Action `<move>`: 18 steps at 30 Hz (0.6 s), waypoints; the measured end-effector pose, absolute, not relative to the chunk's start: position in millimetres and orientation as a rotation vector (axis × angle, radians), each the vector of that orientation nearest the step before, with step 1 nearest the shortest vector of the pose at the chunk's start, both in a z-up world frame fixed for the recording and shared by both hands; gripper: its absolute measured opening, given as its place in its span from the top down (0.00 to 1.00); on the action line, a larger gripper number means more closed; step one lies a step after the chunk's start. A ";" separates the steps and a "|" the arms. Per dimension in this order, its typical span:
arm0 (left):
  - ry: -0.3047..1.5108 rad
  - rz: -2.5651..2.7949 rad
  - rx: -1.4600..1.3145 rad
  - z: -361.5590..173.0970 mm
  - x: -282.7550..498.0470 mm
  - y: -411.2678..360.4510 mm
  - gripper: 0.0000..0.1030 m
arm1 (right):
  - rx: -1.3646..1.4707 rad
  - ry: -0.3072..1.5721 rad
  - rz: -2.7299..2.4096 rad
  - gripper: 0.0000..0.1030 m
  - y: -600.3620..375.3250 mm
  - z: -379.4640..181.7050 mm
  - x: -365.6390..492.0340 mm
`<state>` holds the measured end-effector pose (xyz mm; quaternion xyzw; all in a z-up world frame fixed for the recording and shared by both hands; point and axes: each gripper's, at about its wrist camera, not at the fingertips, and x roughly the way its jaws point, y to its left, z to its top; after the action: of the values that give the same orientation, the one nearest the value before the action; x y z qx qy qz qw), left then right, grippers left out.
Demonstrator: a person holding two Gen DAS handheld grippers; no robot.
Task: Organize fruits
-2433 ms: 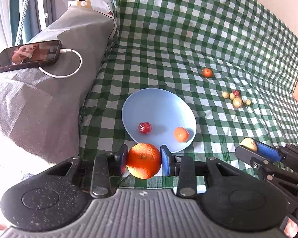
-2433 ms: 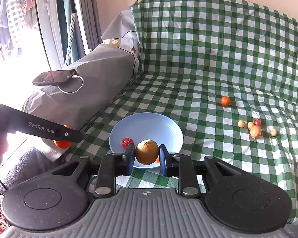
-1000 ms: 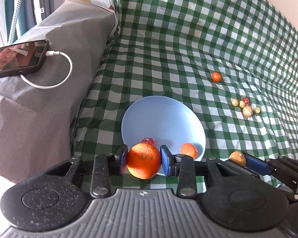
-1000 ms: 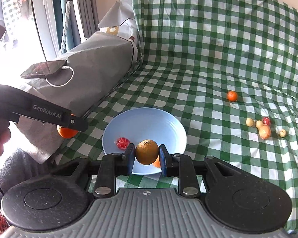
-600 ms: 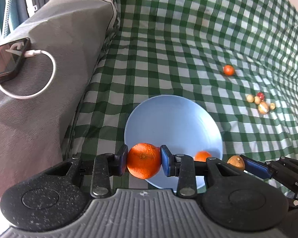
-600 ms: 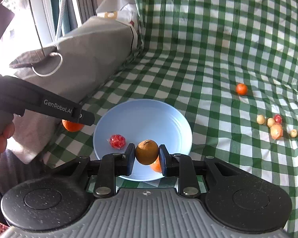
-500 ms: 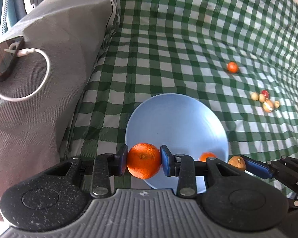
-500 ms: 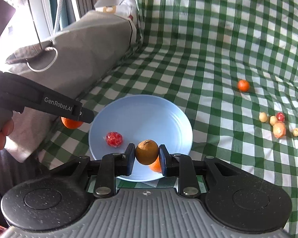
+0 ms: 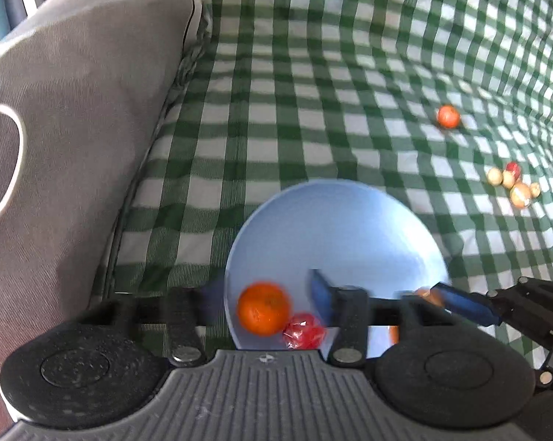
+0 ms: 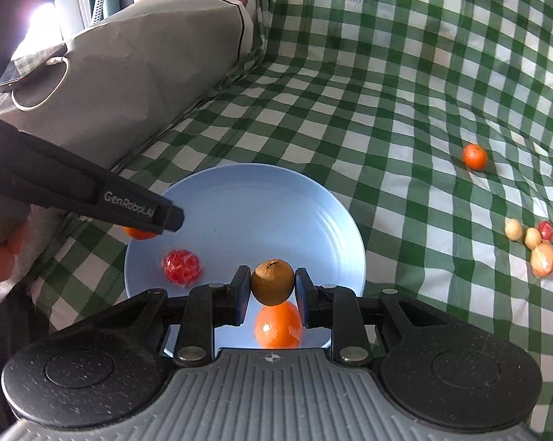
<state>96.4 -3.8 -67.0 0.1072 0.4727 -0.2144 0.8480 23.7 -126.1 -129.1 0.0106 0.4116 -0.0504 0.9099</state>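
Note:
A light blue plate (image 9: 335,228) lies on the green checked cloth. My left gripper (image 9: 265,294) is open over the plate's near left rim; the large orange (image 9: 263,308) sits loose between the spread fingers, beside a red wrapped fruit (image 9: 304,334). In the right wrist view the plate (image 10: 261,205) holds the red fruit (image 10: 181,265) and a small orange (image 10: 278,325). My right gripper (image 10: 273,286) is shut on a brown round fruit (image 10: 272,281) above the plate's near edge. The left gripper's finger (image 10: 144,213) hides most of the large orange (image 10: 138,233).
A lone orange (image 10: 475,157) and a cluster of small yellow and red fruits (image 10: 534,242) lie on the cloth to the right. A grey cushion (image 10: 129,73) with a phone and white cable rises at the left.
My left gripper has opened and let go of the large orange over the plate's rim. Both grippers moved forward over the plate. The right gripper still holds the brown fruit.

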 end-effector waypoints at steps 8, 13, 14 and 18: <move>0.972 -0.446 0.229 -38.3 70.0 13.5 0.00 | 0.014 0.840 -0.105 0.18 -118.9 -98.3 -7.6; 1.004 -0.396 0.285 -28.2 36.0 32.2 0.00 | 0.049 0.858 -0.103 0.10 -104.1 -81.9 -44.4; 1.024 -0.378 0.293 -27.7 29.6 35.6 0.00 | 0.057 0.861 -0.112 0.08 -101.0 -79.3 -50.6; 1.071 -0.395 0.293 -23.4 7.3 45.2 0.00 | 0.082 0.846 -0.131 0.06 -91.5 -67.6 -70.8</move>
<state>7.3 45.2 -23.4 0.1380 0.5050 -0.1862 0.8314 -70.8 -91.5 -67.6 0.0398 0.4100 -0.0635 0.9090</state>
